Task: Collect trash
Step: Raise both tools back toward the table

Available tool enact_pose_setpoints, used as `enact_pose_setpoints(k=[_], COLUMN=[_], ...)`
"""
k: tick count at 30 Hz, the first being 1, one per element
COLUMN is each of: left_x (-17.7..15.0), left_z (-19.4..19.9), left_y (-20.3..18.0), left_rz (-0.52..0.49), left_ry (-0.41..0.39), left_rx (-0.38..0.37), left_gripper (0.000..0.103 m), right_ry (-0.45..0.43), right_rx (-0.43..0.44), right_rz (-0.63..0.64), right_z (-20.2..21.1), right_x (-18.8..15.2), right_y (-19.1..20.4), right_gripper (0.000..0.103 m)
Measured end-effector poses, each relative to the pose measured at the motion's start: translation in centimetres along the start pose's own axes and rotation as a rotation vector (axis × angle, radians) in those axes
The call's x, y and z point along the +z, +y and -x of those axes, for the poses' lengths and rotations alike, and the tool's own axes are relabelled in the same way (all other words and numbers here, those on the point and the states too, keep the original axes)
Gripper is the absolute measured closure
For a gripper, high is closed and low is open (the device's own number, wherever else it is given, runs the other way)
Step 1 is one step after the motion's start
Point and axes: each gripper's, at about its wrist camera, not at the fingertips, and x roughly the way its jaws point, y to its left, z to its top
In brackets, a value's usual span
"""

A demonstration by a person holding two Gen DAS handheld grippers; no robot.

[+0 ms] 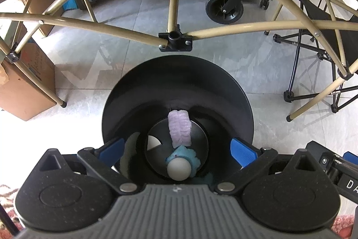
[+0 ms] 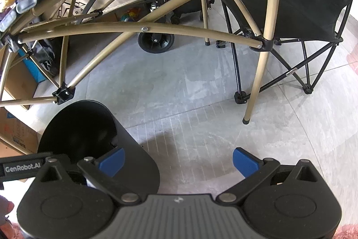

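Left gripper [image 1: 177, 149]: jaws wide, empty, over the black bin [image 1: 134, 86].
Trash: lilac fuzzy strip [image 1: 180, 127], blue scrap [image 1: 182, 152], white ball [image 1: 179, 169] inside bin.
Right gripper [image 2: 177, 159]: wide, empty, right of bin.

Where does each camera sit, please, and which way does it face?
Left wrist: on the left gripper, facing steeply down into the black bin holding trash; its own blue pads stand wide apart.
Right wrist: on the right gripper, facing down at tiled floor beside the bin; open pads show.
Shared: the bin, the tan table frame, the black wheel.
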Motion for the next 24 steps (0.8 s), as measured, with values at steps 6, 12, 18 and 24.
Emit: enact_pose_setpoints(k=[6,12,18,24], left_x=[-0.2,-0.8,-1.5,-2.3], left_z=[1.3,3.1,5.7,9.6], left_y=[1.3,3.4,5.9,8.1], left_rz=[0.002,0.017,0.050,0.090], left_ry=[-0.037,-0.094,-0.176,-0.313], left_rx=[-0.012,-0.014,-0.011,-0.020], left_gripper=[0.000,0.000,0.000,0.000], right_ry=[-0.027,-0.057,-0.125,-0.233], right_rx=[0.015,0.036,0.090,0.181], right_rz=[0.015,0.034,0.063,0.111], right_z=[0.8,1.7,3.5,6.5], right_x=[-0.1,-0.2,-0.3,-0.1], right_y=[0.4,0.9,1.9,3.6], right_gripper=[0.000,0.000,0.000,0.000])
